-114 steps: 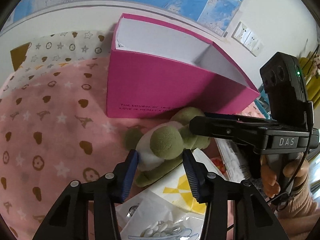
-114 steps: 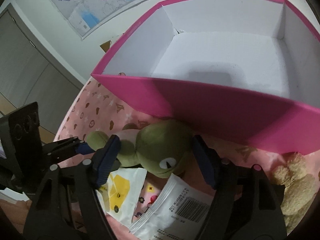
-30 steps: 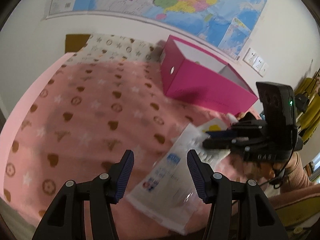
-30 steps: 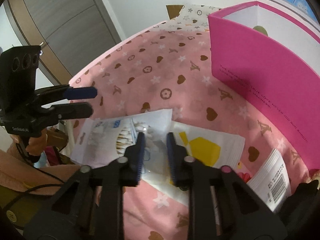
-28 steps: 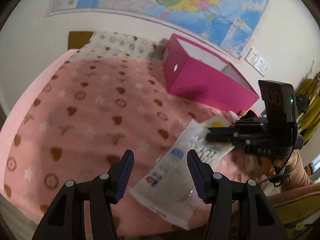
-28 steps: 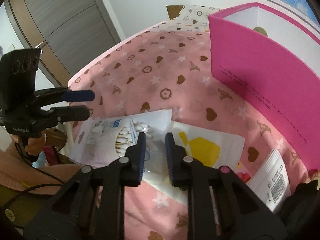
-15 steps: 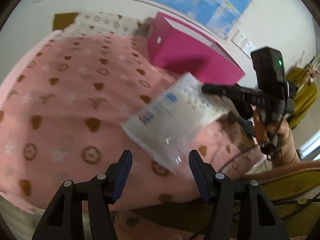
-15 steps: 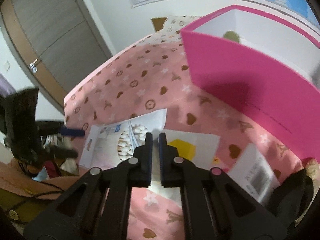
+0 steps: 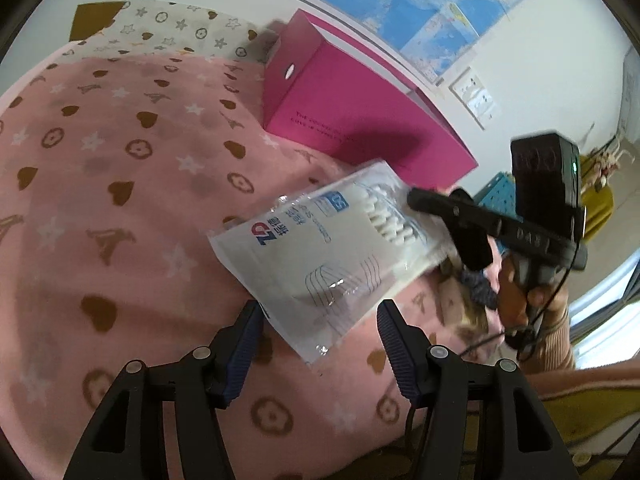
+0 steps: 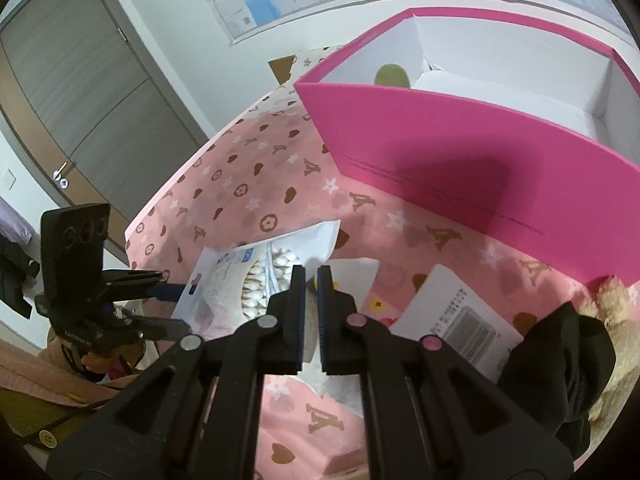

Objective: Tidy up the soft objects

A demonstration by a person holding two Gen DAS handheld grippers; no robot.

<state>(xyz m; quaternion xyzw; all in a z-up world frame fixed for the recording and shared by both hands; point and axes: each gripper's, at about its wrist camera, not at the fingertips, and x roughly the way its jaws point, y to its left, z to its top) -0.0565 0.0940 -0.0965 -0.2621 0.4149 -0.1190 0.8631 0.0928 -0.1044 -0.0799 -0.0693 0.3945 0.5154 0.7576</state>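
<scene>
Lifted off the pink blanket (image 9: 120, 200) since a second ago, the cotton-swab packet (image 9: 332, 248) hangs pinched in the closed right hand-held gripper (image 10: 311, 280), left hand-held gripper (image 9: 320, 344) half-open below; pink box (image 10: 460, 152) holds only the green plush (image 10: 392, 75).

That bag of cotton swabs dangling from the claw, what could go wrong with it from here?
The right claw pinches only one edge of the cotton swab bag, so the slick bag could slip out and drop onto the pink blanket. Its loose end hangs between the fingers of the open left claw and might snag there. Swung carelessly, it could catch on the pink box wall.
</scene>
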